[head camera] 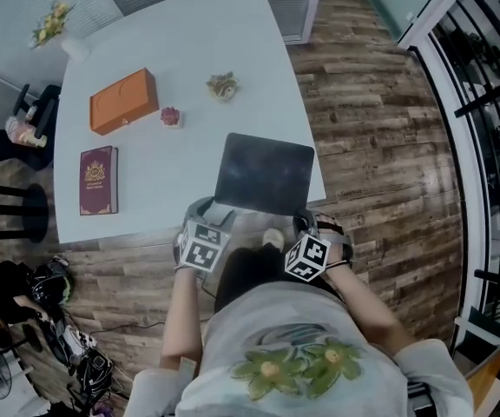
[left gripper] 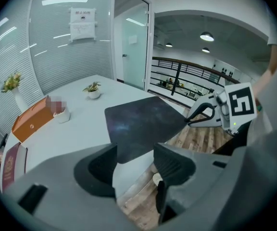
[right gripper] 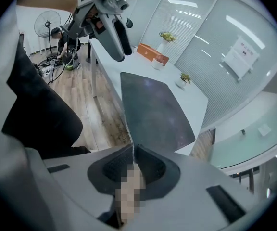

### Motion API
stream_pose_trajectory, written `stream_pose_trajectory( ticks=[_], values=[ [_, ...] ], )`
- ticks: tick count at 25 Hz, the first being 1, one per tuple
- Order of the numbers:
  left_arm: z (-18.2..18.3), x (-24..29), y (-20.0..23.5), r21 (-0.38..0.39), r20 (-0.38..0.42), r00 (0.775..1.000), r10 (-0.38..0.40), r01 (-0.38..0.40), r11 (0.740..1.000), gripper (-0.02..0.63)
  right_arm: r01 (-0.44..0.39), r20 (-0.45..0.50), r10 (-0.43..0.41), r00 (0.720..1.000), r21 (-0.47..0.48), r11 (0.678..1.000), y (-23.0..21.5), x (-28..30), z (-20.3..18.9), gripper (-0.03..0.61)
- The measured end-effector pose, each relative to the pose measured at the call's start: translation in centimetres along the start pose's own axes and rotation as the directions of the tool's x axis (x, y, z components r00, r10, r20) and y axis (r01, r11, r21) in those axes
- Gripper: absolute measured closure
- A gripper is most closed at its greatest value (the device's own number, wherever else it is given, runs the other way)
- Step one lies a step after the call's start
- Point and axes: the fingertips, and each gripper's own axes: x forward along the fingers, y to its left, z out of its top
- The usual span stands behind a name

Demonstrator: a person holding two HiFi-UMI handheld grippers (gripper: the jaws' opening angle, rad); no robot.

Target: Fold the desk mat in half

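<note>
A dark desk mat (head camera: 263, 174) lies flat at the near right corner of the white table (head camera: 180, 33), its near edge at the table's rim. My left gripper (head camera: 208, 208) is at the mat's near left corner. Its jaws stand open, and that corner (left gripper: 129, 150) shows in the gap between them with neither pad on it. My right gripper (head camera: 305, 222) is at the near right corner, its jaws shut on the mat's thin edge (right gripper: 129, 129). In each gripper view the other gripper shows across the mat (left gripper: 143, 121): the right gripper (left gripper: 210, 112) and the left gripper (right gripper: 112, 30).
On the table's left half lie an orange box (head camera: 123, 100) and a dark red book (head camera: 98, 180), with a small pink thing (head camera: 171, 116) and a little plant (head camera: 222, 85) farther back. Wooden floor (head camera: 371, 146) surrounds the table; a railing (head camera: 484, 102) runs on the right.
</note>
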Motion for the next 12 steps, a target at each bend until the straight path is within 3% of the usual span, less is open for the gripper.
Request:
stream_pose_trajectory(
  ticks=[4,9,12],
  values=[
    [-0.5,0.0,0.0,0.019,-0.029,1.000,-0.012,0.012,1.000,0.396,0.012,0.029,-0.014,0.999,0.065,0.998,-1.1,-1.3,0.8,0.548],
    [-1.2,0.8,0.0,0.119,-0.070,0.997,-0.013,0.021,0.993,0.396,0.009,0.065,-0.020,0.998,0.158,0.987,-3.3,-2.6,2.0,0.549],
    [-1.4,1.3,0.1,0.135,-0.078,0.997,-0.021,0.032,0.990,0.396,0.013,0.088,-0.033,0.996,0.218,0.976,-4.6,-3.3,2.5,0.549]
  ],
)
